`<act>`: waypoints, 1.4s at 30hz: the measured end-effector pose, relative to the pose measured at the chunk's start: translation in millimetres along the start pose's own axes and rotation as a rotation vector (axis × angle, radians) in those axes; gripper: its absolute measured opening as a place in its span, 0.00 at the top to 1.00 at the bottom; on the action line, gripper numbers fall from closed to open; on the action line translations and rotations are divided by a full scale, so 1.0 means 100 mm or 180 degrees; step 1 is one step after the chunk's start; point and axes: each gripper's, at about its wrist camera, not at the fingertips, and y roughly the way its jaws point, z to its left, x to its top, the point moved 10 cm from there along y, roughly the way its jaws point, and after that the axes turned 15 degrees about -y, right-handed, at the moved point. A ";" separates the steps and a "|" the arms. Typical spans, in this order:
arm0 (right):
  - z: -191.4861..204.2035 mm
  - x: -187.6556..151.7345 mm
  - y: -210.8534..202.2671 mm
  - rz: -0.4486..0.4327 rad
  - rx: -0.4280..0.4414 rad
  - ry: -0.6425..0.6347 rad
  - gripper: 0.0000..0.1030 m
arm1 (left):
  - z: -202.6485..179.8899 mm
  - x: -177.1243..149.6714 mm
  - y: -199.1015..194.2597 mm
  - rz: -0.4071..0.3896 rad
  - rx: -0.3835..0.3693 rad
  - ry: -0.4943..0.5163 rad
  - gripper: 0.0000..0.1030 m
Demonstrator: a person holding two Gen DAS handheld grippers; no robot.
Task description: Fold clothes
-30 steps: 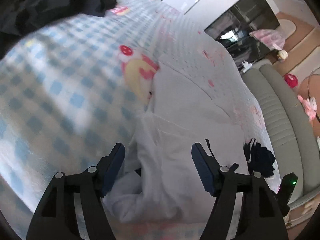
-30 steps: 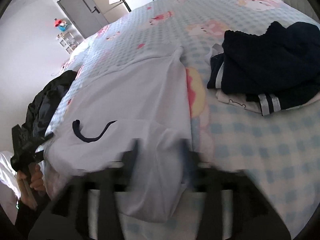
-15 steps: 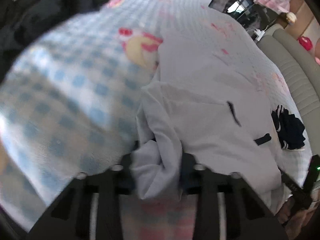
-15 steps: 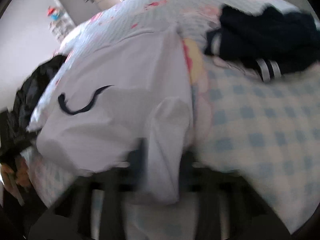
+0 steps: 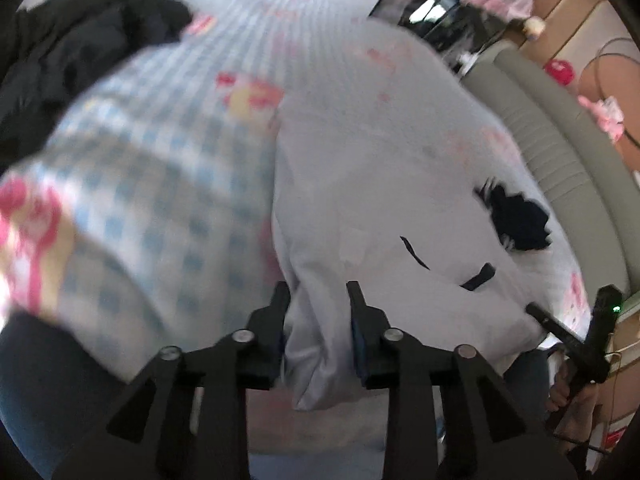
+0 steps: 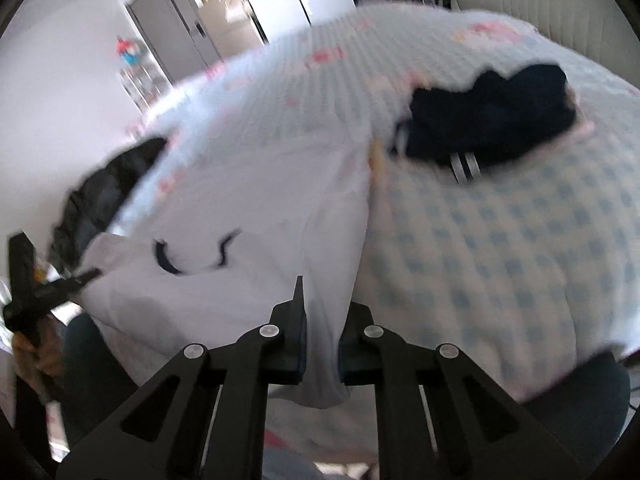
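A white garment (image 5: 380, 200) with a dark drawstring (image 5: 414, 252) lies spread on the checked bed cover (image 5: 160, 180). My left gripper (image 5: 317, 292) has a bunched near corner of it between its pads, which still press on the cloth while the jaws are opening slightly. In the right wrist view the same white garment (image 6: 260, 200) has its other near corner pinched in my right gripper (image 6: 326, 300), which is shut on it. Both corners are lifted off the bed. The cloth hangs down past the fingers on each side.
A folded dark pile (image 6: 488, 116) with white stripes sits on the bed right of the garment. A black garment heap (image 5: 80, 48) lies at the far left. A grey padded bed end (image 5: 552, 132) runs along the right. A person's dark trouser legs (image 5: 40, 380) stand at the near edge.
Both grippers, open over the garment's near edge a second ago, have closed on its corners and pulled them up and toward the near edge of the bed.
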 end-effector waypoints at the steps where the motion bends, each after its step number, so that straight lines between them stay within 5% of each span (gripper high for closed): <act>1: -0.02 -0.18 0.19 0.0355 -0.0047 -0.0088 0.85 | 0.01 0.04 -0.04 -0.0069 -0.0011 0.0005 0.67; 4: -0.09 -0.20 0.20 0.0424 0.0027 -0.0045 0.78 | -0.03 0.17 -0.17 -0.0217 -0.0079 0.0076 0.44; 6: -0.12 -0.01 0.10 0.0261 -0.0061 -0.0126 0.73 | -0.09 0.17 -0.04 -0.0081 -0.0104 0.0147 0.43; 9: -0.11 0.26 0.01 0.0062 -0.0165 -0.0287 0.53 | -0.15 0.13 0.26 0.0132 -0.0065 0.0237 0.42; 12: 0.02 0.30 0.26 0.0268 0.0058 -0.0485 0.49 | -0.11 0.03 0.60 0.0309 0.0245 0.0376 0.44; 14: 0.02 0.26 0.45 0.0472 0.0026 -0.0535 0.58 | -0.14 0.02 0.65 0.0275 0.0334 0.0457 0.67; 15: 0.02 0.26 0.48 0.0493 0.0020 -0.0554 0.84 | -0.16 0.02 0.66 0.0248 0.0367 0.0498 0.86; 16: 0.03 0.28 0.47 0.0442 -0.0002 -0.0567 0.96 | -0.20 0.05 0.63 0.0181 0.0361 0.0532 0.89; 21: 0.01 0.55 0.16 -0.0036 -0.0209 -0.0574 1.00 | -0.41 0.31 0.34 -0.0201 0.0151 0.0533 0.92; 24: -0.06 0.74 0.06 -0.0227 -0.0375 -0.0570 1.00 | -0.39 0.35 0.47 -0.0084 0.0175 0.0533 0.92; 26: -0.10 0.71 0.11 -0.0144 -0.0313 -0.0503 1.00 | -0.25 0.29 0.63 0.0067 0.0411 0.0493 0.88; 28: -0.09 0.62 0.21 -0.0031 -0.0108 -0.0367 0.97 | -0.10 0.23 0.80 0.0224 0.0670 0.0448 0.85; 29: -0.03 0.55 0.25 0.0026 0.0033 -0.0337 0.95 | -0.14 0.27 0.69 0.0051 0.0609 0.0427 0.84; 31: 0.08 0.41 0.29 0.0115 0.0219 -0.0334 0.68 | -0.28 0.38 0.37 -0.0417 0.0390 0.0385 0.57; 32: 0.11 0.36 0.29 0.0143 0.0197 -0.0396 0.55 | -0.35 0.38 0.31 -0.0468 0.0337 0.0421 0.50; 33: 0.12 0.30 0.32 0.0177 0.0184 -0.0435 0.30 | -0.42 0.38 0.28 -0.0474 0.0299 0.0470 0.46; 34: 0.12 0.23 0.36 0.0212 0.0180 -0.0461 0.26 | -0.46 0.35 0.32 -0.0417 0.0329 0.0546 0.46; 36: 0.10 0.12 0.44 0.0294 0.0142 -0.0483 0.27 | -0.36 0.28 0.49 -0.0296 0.0604 0.0629 0.46; 37: 0.08 0.07 0.49 0.0347 0.0095 -0.0463 0.36 | -0.30 0.25 0.58 -0.0236 0.0752 0.0666 0.46; 40: 0.05 0.08 0.50 0.0285 -0.0075 -0.0491 0.46 | -0.11 0.12 0.78 0.0097 0.0758 0.0456 0.46; 42: 0.03 0.09 0.48 0.0255 -0.0136 -0.0494 0.48 | -0.08 0.09 0.77 0.0071 0.0706 0.0433 0.48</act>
